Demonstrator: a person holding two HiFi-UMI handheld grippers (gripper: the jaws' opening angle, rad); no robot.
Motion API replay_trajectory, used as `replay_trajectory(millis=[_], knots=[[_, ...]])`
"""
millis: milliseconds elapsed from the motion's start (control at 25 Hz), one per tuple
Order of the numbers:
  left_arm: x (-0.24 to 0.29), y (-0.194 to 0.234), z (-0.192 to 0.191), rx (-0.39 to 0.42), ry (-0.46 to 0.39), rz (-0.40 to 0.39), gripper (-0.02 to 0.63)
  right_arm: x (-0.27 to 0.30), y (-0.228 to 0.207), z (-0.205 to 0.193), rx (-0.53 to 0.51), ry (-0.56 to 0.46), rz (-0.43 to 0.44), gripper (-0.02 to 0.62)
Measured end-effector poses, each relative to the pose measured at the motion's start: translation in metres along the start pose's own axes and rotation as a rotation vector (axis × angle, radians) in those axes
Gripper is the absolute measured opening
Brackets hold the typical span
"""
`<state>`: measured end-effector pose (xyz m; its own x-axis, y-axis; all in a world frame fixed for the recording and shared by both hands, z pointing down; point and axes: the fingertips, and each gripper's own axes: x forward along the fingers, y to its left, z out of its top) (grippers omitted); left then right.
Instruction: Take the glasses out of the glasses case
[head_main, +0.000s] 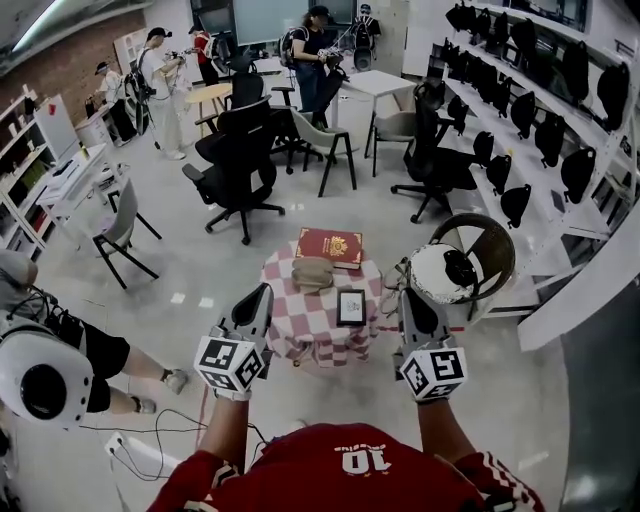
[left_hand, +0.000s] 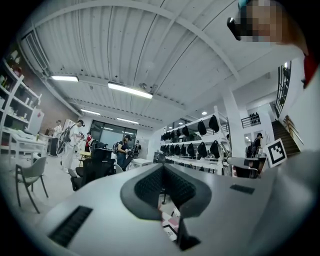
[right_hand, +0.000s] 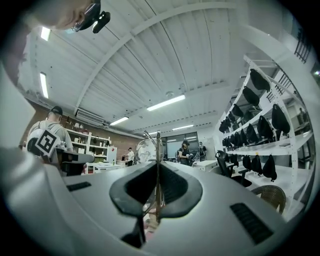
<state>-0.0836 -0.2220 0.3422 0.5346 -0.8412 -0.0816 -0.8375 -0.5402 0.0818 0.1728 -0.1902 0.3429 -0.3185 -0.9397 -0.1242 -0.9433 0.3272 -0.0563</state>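
A small round table (head_main: 290, 335) with a pink checked cloth stands just ahead of me. On it lies a tan glasses case (head_main: 312, 272); I cannot tell whether its lid is up. My right gripper (head_main: 413, 300) is raised at the table's right edge. In the right gripper view its jaws (right_hand: 157, 167) are shut on thin wire-framed glasses (right_hand: 144, 150), whose round lens sticks up above the jaws. My left gripper (head_main: 260, 298) hovers at the table's left edge. Its jaws (left_hand: 163, 169) are closed with nothing in them.
A red book (head_main: 330, 246) lies at the table's far side and a small black-framed tablet (head_main: 351, 306) at its near right. A round wicker basket (head_main: 478, 250) holding a white thing stands to the right. Black office chairs (head_main: 240, 165) stand beyond; a person (head_main: 60, 350) sits at the left.
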Motion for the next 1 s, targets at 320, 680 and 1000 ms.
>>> replay_trajectory(millis=[320, 680, 1000], knots=[[-0.01, -0.004, 0.006, -0.009, -0.019, 0.01, 0.008, -0.009, 0.005, -0.001, -0.003, 0.008, 0.011, 0.025], [-0.018, -0.001, 0.004, -0.016, -0.011, 0.01, 0.008, -0.016, 0.012, -0.003, 0.012, 0.014, 0.003, 0.026], [-0.02, -0.008, 0.005, -0.001, -0.012, -0.002, 0.008, -0.021, 0.011, -0.003, 0.007, 0.02, -0.014, 0.026]])
